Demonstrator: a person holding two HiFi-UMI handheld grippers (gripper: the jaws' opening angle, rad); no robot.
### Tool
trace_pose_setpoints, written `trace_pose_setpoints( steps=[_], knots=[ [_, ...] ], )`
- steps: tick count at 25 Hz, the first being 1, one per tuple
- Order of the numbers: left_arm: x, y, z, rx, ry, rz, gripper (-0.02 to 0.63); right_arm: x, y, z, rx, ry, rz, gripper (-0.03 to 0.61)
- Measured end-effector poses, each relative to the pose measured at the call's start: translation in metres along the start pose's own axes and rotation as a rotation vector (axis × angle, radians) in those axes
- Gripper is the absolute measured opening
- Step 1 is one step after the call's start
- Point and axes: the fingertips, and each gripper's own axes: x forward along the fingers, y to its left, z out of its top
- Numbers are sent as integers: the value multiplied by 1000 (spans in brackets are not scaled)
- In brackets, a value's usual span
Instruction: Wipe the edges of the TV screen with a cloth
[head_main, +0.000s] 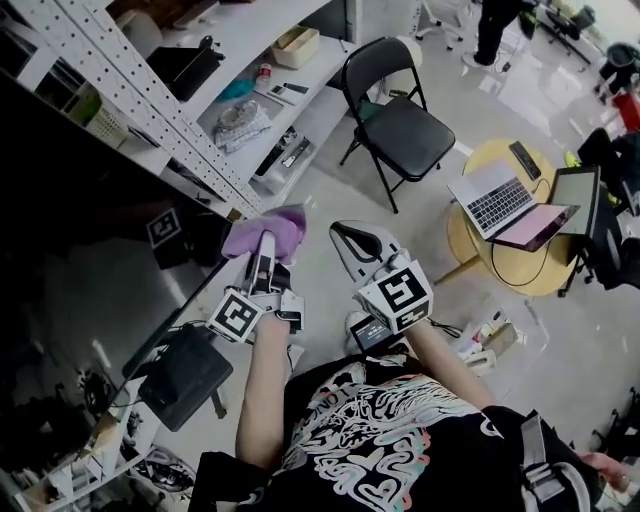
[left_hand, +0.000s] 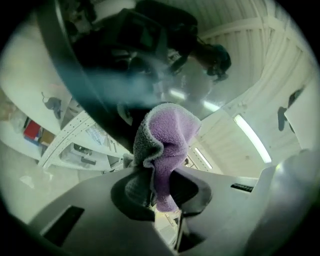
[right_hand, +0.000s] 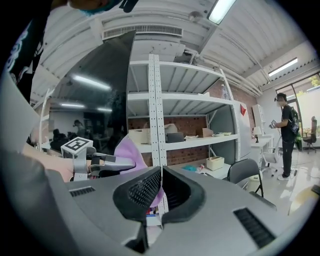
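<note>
We had the left tongs (head_main: 266, 250) clamped on the purple cloth (head_main: 283, 228). Its loose fold bunched ahead of their tips, seemingly against the TV screen (head_main: 90, 300) edge, so that fabric rather than plastic met it. The right tongs (head_main: 346, 236), jaws together and empty, hung just beside them, probably to stay clear. We could read no brand or writing.

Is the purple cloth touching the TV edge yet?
Cannot tell. In the left gripper view the cloth, held in the left tongs, overlaps the TV's edge, but neither contact nor gap shows plainly.
</note>
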Motion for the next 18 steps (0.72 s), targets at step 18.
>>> trace_pose_setpoints(
  steps=[18],
  knots=[
    [-110, -51, 0, 960, -34, 115, 69, 0, 37, -8, 29, -60, 173, 31]
  ],
)
